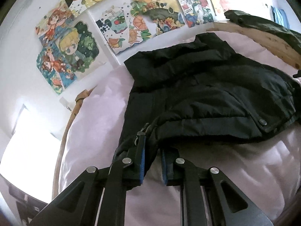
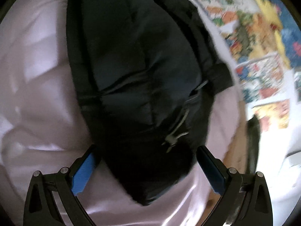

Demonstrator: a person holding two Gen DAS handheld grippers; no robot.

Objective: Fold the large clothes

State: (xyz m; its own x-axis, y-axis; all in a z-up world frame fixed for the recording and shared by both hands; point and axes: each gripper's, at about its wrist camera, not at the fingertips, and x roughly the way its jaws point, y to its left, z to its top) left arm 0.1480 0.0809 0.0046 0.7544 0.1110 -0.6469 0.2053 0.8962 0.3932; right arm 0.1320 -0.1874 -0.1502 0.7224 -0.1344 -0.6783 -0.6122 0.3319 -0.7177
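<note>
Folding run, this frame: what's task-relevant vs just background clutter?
Job:
black jacket
left gripper, shut on its hem
right gripper, open around it
pink bedsheet

Lying about:
wall drawings
dark garment on wooden headboard

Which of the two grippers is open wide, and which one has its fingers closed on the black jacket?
The right gripper is open wide, its blue pads astride the black jacket. The left gripper is the one pinching the jacket's edge.
</note>
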